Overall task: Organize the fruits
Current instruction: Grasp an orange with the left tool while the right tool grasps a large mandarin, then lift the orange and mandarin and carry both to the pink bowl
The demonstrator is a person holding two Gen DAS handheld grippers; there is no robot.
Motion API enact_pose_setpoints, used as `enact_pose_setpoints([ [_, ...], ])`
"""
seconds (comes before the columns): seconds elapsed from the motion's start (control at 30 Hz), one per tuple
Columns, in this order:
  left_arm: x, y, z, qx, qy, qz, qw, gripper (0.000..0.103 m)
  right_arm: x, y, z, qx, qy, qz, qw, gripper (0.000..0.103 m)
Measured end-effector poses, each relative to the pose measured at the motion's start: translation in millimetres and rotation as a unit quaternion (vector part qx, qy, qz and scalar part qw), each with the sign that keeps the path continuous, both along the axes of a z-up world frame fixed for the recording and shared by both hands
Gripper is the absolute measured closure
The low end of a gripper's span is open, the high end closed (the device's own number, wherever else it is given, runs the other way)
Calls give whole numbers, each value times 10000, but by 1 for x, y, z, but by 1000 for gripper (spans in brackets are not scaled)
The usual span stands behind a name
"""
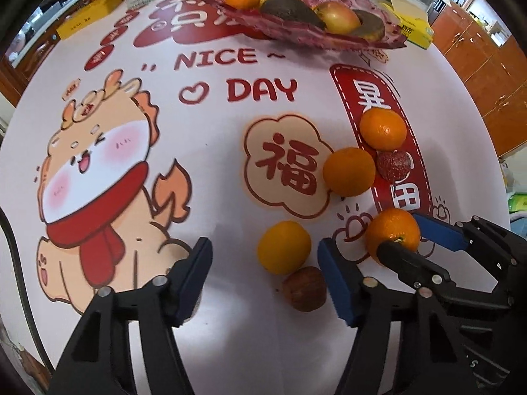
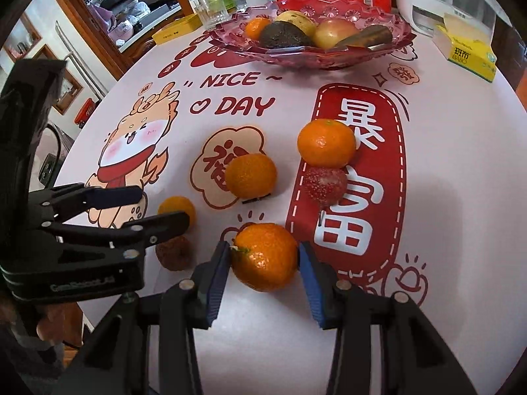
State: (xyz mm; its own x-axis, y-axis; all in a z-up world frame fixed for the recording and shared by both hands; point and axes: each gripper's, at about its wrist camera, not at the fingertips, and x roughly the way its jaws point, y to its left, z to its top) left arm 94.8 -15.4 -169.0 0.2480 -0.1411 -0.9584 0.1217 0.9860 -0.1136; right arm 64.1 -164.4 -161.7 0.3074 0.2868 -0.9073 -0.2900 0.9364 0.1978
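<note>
Right wrist view: a tangerine [image 2: 265,256] sits on the surface [image 2: 444,171] between the right gripper [image 2: 265,265] pads, which touch its sides without lifting it. The left gripper [image 1: 263,256] hangs open nearby. The bowl [image 2: 392,38] holds several fruits; I judge six still loose, so roughly half remains.

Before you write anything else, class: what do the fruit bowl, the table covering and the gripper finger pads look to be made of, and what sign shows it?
Fruit bowl: pink see-through glass or plastic, faceted and glossy; the fruit shows through its wall.
Table covering: smooth printed sheet, probably vinyl, with a soft sheen and cartoon print.
Right gripper finger pads: blue, matte, ribbed, likely rubber or foam, on black rigid arms.
</note>
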Motion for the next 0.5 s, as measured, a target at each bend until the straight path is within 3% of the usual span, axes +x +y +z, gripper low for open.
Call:
enact_pose_setpoints([
  [0.23, 0, -3, -7, -357, 91, -14, 9993, 72, -2, 2, 1, -36, -33, 81, 10000, 60],
  [0.5, -3, -2, 2, -381, -111, 17, 9992, 73, -6, -1, 11, -9, -149, 120, 9998, 61],
])
